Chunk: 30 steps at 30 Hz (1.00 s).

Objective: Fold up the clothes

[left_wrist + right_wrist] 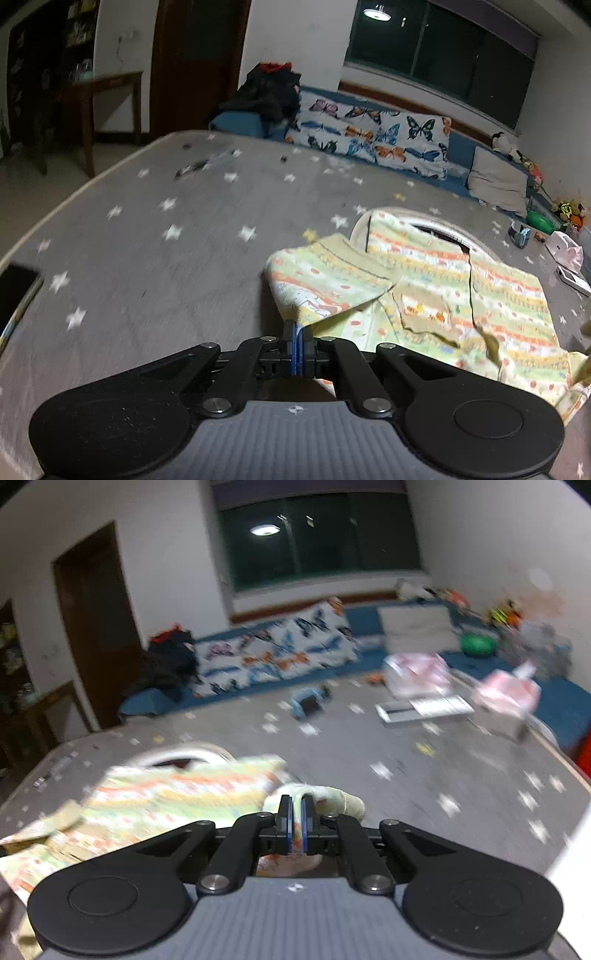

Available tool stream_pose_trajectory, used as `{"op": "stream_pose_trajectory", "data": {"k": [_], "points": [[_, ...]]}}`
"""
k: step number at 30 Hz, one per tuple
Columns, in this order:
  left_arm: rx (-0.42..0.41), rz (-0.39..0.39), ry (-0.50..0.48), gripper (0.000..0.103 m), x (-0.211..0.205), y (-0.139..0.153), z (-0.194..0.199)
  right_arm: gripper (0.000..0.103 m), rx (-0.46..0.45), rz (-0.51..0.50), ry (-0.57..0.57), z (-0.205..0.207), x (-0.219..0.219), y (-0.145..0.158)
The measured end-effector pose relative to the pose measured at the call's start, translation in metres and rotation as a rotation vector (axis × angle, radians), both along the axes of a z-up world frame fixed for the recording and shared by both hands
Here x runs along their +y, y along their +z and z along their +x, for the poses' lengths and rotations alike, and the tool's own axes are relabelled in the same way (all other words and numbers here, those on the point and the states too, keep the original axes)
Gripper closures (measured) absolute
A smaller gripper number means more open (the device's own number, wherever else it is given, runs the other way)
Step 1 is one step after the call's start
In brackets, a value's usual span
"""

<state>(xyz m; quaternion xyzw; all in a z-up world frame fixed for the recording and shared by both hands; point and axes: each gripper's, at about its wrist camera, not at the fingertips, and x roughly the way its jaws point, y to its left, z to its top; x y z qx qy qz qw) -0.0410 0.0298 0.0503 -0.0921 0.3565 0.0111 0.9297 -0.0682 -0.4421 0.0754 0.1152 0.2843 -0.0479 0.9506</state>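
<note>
Grey star-printed bedding [155,258] carries the striped garment [443,295], spread from 12 to 3 o'clock of the left gripper [296,332], which is clamped on its near corner; the right gripper [295,805] pinches the opposite edge at 12 o'clock. Both grippers sit low and level; carry both corners forward together, keeping the fabric taut for a straight crease.

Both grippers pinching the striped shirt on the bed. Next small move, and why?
Probably carry both pinched edges forward together, over the shirt's body. The left gripper is shut on a corner of the striped shirt, and the right gripper is shut on a bunched piece of it; most of it lies flat on the star-print sheet, so the fold looks unfinished.
</note>
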Motion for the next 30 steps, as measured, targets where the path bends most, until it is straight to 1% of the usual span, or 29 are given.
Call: {"op": "stream_pose_trajectory", "data": {"k": [2, 4, 5, 7, 10, 11, 12, 15, 16, 17, 18, 20, 21, 22, 23, 24, 26, 28, 30], "points": [[0.009, 0.001, 0.006, 0.102, 0.002, -0.001, -0.007, 0.098, 0.043, 0.005, -0.031, -0.011, -0.01, -0.011], [0.021, 0.007, -0.005, 0.102, 0.002, -0.002, -0.013, 0.095, 0.077, 0.008, -0.056, -0.022, -0.017, -0.019], [0.03, 0.012, -0.008, 0.102, 0.002, -0.004, -0.014, 0.091, 0.091, 0.01, -0.071, -0.027, -0.021, -0.023], [0.053, 0.025, -0.021, 0.102, 0.001, -0.008, -0.016, 0.091, 0.106, 0.008, -0.102, -0.04, -0.026, -0.025], [0.084, 0.019, -0.026, 0.101, 0.001, -0.012, -0.017, 0.09, 0.096, -0.022, -0.138, -0.054, -0.031, -0.021], [0.091, 0.015, -0.028, 0.1, 0.001, -0.013, -0.018, 0.087, 0.085, -0.037, -0.137, -0.055, -0.031, -0.017], [0.091, 0.012, -0.035, 0.099, 0.0, -0.012, -0.018, 0.08, 0.072, -0.049, -0.134, -0.055, -0.028, -0.013], [0.076, 0.019, -0.048, 0.098, -0.002, -0.007, -0.022, 0.068, 0.039, -0.081, -0.114, -0.045, -0.017, -0.006], [0.069, 0.023, -0.051, 0.097, -0.003, -0.005, -0.024, 0.066, 0.029, -0.09, -0.105, -0.04, -0.012, -0.005], [0.062, 0.026, -0.051, 0.096, -0.003, -0.002, -0.025, 0.06, 0.02, -0.099, -0.095, -0.035, -0.008, -0.003], [0.054, 0.029, -0.052, 0.092, -0.002, 0.0, -0.027, 0.052, 0.011, -0.108, -0.086, -0.03, -0.003, -0.002], [0.039, 0.034, -0.055, 0.089, -0.001, 0.006, -0.029, 0.048, 0.007, -0.143, -0.074, -0.017, 0.006, -0.003], [0.03, 0.037, -0.054, 0.084, 0.001, 0.009, -0.03, 0.047, 0.019, -0.173, -0.074, -0.009, 0.011, -0.006], [0.02, 0.041, -0.052, 0.075, 0.002, 0.012, -0.032, 0.045, 0.035, -0.202, -0.076, -0.003, 0.013, -0.009], [0.009, 0.045, -0.048, 0.071, 0.003, 0.016, -0.034, 0.041, 0.053, -0.229, -0.079, 0.002, 0.015, -0.014], [0.0, 0.05, -0.043, 0.066, 0.005, 0.02, -0.036, 0.039, 0.071, -0.256, -0.081, 0.006, 0.017, -0.018], [-0.017, 0.058, -0.037, 0.065, 0.009, 0.026, -0.039, 0.039, 0.096, -0.268, -0.105, 0.0, 0.01, -0.022], [-0.026, 0.061, -0.03, 0.059, 0.012, 0.029, -0.04, 0.038, 0.12, -0.274, -0.132, -0.008, 0.001, -0.027], [-0.032, 0.063, -0.028, 0.059, 0.013, 0.031, -0.038, 0.034, 0.14, -0.275, -0.161, -0.019, -0.008, -0.03]]}}
